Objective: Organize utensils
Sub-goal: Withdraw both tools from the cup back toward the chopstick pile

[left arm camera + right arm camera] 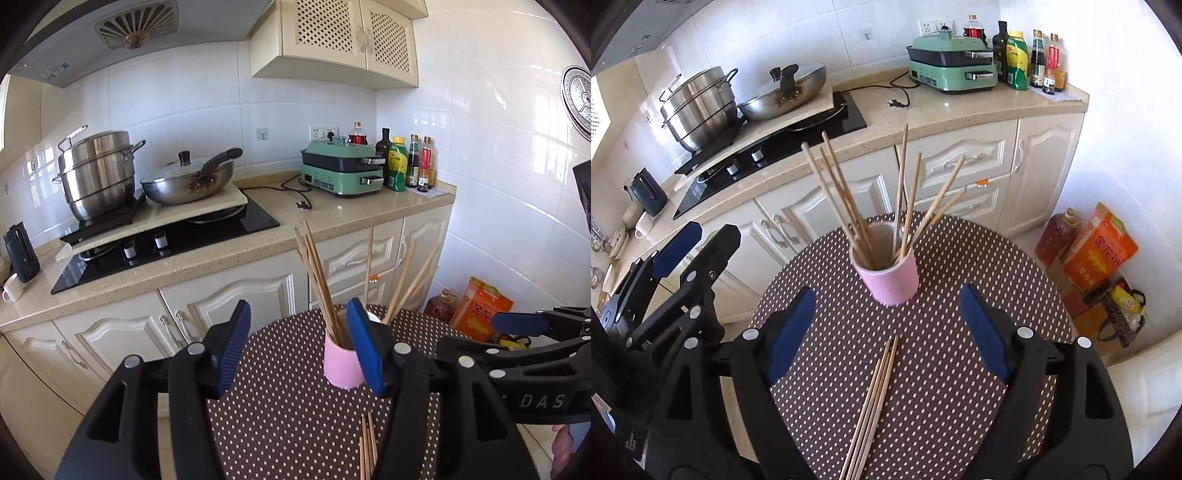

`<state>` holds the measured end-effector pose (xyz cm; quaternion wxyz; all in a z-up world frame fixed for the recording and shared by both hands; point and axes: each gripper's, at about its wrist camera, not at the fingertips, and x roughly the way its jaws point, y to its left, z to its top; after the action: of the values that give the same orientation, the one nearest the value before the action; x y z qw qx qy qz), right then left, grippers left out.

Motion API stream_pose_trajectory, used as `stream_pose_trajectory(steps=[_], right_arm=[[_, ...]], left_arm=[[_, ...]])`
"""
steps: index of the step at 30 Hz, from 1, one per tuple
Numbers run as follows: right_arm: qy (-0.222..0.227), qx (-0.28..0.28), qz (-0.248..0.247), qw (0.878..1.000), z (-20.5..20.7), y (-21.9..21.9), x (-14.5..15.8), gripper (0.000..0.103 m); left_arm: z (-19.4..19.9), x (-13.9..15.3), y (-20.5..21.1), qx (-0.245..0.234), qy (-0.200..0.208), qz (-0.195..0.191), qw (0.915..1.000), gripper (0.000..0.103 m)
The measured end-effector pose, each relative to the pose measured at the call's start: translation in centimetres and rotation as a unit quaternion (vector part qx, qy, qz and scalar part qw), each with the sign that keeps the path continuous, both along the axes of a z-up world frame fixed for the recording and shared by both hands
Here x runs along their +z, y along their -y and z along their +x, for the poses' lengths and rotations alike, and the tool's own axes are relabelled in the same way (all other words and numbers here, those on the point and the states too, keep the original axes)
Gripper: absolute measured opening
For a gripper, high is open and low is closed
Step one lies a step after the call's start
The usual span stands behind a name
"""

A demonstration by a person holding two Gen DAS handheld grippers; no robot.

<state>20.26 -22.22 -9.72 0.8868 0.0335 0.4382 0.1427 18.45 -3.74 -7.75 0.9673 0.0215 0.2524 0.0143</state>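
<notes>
Both my grippers hang over the polka-dot table [942, 369], nothing in either. My left gripper [299, 345] has its jaws spread wide and empty. The pink cup [341, 363] sits just ahead of them, tucked against the inner side of the right finger, which covers part of its rim; I can't tell if they touch. Chopsticks in the cup [319, 280] fan upward beyond the fingertips, some leaning left, some right. A few loose chopsticks [367, 446] lie flat on the table below the jaws, close in toward the gripper body.

My right gripper [888, 328] is also spread wide, holding nothing. From this wrist view the pink cup [892, 280] stands upright just past the fingertips, roughly centred between them, apart from both fingers. The standing chopsticks [849, 199] splay out of it. The loose chopsticks [875, 402] lie bundled on the table right between the jaws, running from the gap back under the gripper, not touched by either finger.

The left gripper [679, 251] shows off to the left of my right jaws, beyond the table edge. Behind everything: counter [923, 114], wok [783, 92], steel pot [701, 107], green cooker [951, 62].
</notes>
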Motion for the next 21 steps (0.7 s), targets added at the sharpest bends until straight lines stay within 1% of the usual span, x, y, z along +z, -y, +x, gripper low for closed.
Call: stream_pose_trajectory(steps=[4,8,13,16,21], right_arm=[[-0.017,-0.010,-0.007,1.000,-1.3,0.0,-1.3,0.080],[-0.045,-0.016,-0.018,0.999,-2.4,-0.1,-3.6,0.080],[-0.090,-0.023,-0.026,0.995,-3.3,0.2,-6.8,0.080],[-0.117,-0.034,-0.021,0.992,-3.7,0.6,-8.6,0.080],[-0.157,-0.043,-0.042,0.986,-4.3,0.8,-12.0,0.080]], left_arm=[[-1.5,-1.7,-0.5,-0.002,-0.025,-0.009,0.9996,0.054],[-2.5,-3.9,-0.8,0.001,-0.058,-0.015,0.9982,0.054],[-3.5,-6.3,-0.9,-0.003,-0.096,-0.007,0.9954,0.054],[-3.8,-7.8,-1.2,-0.006,-0.124,-0.016,0.9921,0.054],[-3.8,-10.6,-1.5,-0.012,-0.181,-0.028,0.9830,0.054]])
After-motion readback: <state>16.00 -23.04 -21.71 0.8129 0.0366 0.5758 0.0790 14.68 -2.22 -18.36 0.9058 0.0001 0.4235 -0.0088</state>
